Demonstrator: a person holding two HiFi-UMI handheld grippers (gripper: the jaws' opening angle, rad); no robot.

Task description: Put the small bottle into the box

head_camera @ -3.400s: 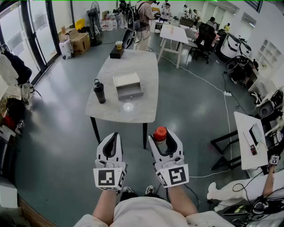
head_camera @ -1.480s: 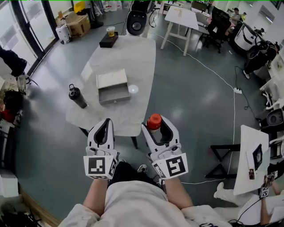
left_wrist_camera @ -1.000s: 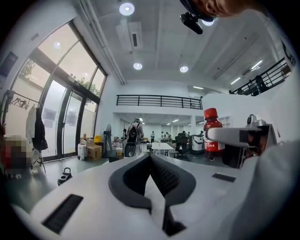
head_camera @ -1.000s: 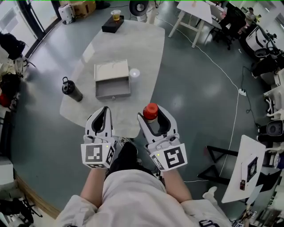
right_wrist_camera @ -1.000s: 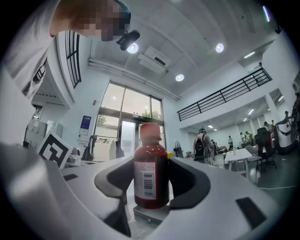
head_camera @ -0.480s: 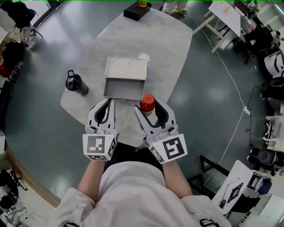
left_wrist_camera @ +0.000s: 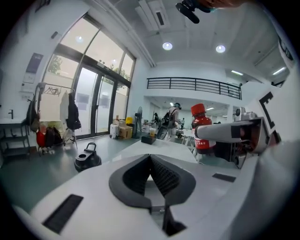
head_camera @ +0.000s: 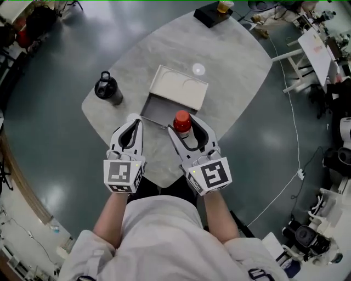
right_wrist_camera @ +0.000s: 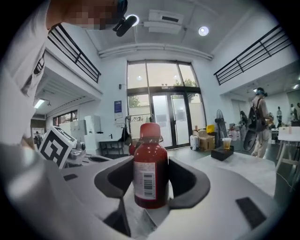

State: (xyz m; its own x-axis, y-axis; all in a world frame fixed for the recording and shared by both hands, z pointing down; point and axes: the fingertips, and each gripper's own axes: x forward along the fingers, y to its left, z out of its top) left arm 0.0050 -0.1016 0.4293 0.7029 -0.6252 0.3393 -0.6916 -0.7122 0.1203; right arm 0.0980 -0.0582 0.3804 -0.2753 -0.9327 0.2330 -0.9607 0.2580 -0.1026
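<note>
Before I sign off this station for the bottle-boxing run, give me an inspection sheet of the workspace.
Surface: pale grey marbled table; no spills seen.
Job's things: small red bottle with red cap, upright between the right gripper's jaws; open grey box with white lid on the table, visible part empty.
Clutter: black handled flask left of the box; black block with a cup at the far edge.
Grippers: left gripper shut, empty; right gripper shut on the bottle.
Cables: white cable on the floor right of the table.
Surroundings: grey floor, white tables, glass doors.
</note>
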